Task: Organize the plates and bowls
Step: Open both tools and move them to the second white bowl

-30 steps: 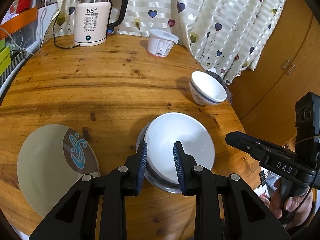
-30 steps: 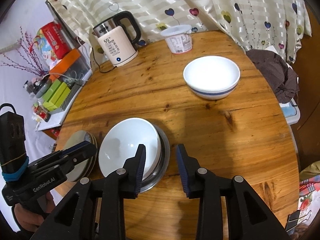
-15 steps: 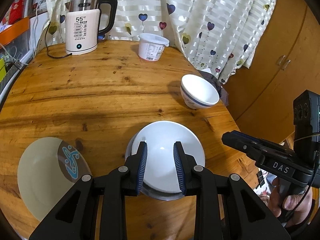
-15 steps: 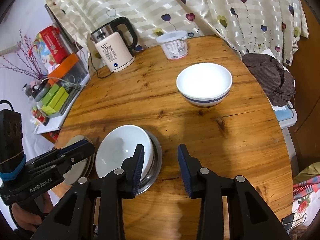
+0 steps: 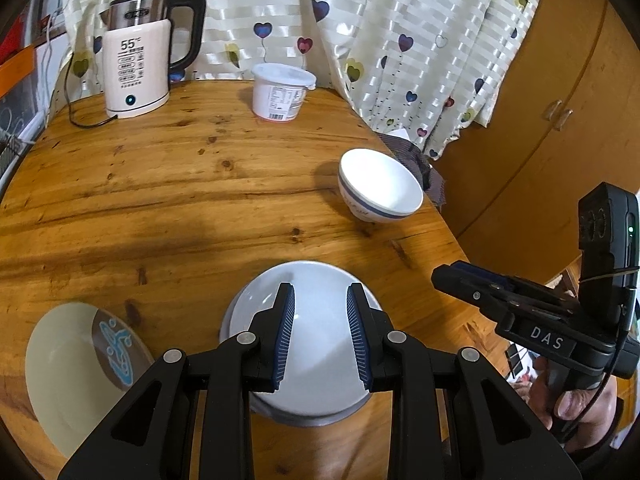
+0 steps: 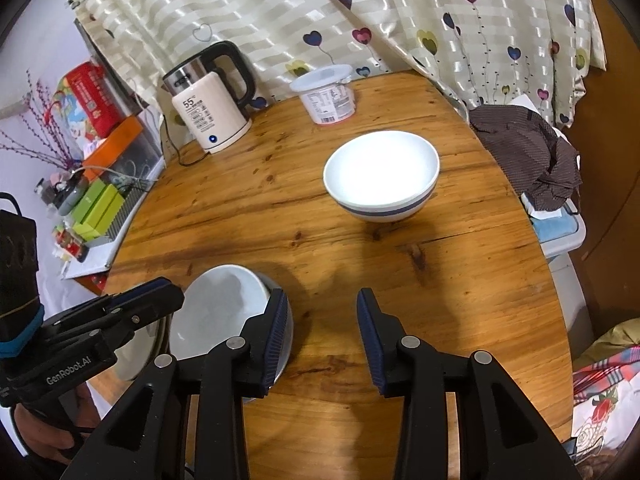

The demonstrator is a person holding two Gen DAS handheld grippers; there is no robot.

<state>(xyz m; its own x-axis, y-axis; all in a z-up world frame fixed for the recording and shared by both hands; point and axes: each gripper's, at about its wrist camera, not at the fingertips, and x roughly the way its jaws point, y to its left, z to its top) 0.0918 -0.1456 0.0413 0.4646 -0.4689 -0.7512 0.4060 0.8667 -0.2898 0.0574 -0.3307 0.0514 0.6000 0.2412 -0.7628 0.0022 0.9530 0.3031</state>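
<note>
— Where do the bowls sit?
— A plain white bowl (image 5: 316, 344) rests upright, nested in a metal dish (image 5: 320, 420) near the table's front edge. A blue-banded white bowl (image 6: 381, 176) stands alone, well apart.
— And the plates?
— A cream plate (image 5: 76, 364) with a brown-and-blue motif lies flat, left of the stack.

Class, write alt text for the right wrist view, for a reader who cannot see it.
An open right gripper hovers over a round wooden table, aimed at a blue-banded white bowl. At lower left, the left gripper hangs over a plain white bowl nested in a metal dish. A kettle and a lidded tub stand by the heart-print curtain.
</note>
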